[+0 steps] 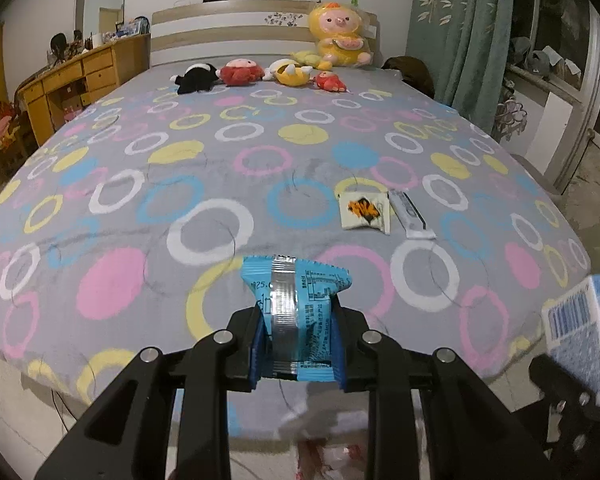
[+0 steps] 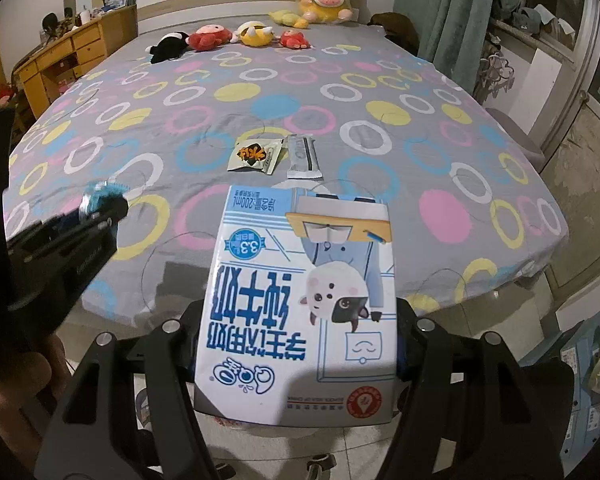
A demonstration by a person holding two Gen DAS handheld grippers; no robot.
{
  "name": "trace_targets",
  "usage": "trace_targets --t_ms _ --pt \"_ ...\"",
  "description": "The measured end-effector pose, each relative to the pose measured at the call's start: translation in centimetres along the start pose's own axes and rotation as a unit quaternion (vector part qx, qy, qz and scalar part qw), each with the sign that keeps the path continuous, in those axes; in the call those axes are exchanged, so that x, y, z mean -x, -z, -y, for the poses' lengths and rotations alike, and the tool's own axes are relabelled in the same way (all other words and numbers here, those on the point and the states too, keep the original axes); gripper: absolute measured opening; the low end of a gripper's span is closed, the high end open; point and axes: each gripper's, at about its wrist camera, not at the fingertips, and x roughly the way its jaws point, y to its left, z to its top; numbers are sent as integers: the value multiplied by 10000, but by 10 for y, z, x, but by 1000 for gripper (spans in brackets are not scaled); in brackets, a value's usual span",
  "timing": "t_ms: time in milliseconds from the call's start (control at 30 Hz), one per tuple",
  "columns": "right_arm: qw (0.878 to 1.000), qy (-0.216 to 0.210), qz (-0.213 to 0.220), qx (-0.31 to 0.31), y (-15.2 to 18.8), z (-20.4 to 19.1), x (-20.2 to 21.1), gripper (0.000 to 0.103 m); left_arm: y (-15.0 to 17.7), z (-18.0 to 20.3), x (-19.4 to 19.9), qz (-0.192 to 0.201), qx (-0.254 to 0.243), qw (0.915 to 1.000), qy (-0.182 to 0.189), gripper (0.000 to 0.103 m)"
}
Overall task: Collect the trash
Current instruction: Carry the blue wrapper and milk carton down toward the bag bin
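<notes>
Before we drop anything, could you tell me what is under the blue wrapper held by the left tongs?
Beneath the blue wrapper the bedspread edge shows, then a blurry white bag over the floor. The left tongs hide most of it.

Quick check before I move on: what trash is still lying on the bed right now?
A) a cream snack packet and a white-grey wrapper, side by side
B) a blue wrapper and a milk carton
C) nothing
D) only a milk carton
A: the cream snack packet and white-grey wrapper lie side by side on the bed; the blue wrapper and milk carton are each held in a hand-held gripper.
</notes>
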Motion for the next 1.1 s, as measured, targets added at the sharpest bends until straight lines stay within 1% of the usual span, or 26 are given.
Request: trace_targets --t_ms 167,300,633,867,1033,1100 --pt "10000 -37 27 86 11 3 11 64 23 3 6 -131 38 9999 15 26" --pt "9999 -101 48 108 20 7 15 64 42 8 11 -216 -30 9997 59 26" --pt "9996 -285 -38 62 45 18 9 64 81 22 13 -578 -150 9982 62 26" --pt "9987 -462 -202 114 66 24 -5 64 106 39 3 -885 -368 9953 123 26" --pt "9980 -518 -303 207 78 28 -22 64 125 49 -11 -1224 -516 9910 179 26" --pt "9976 -550 -342 247 84 28 -28 64 131 53 -14 -1292 -592 9896 204 26"
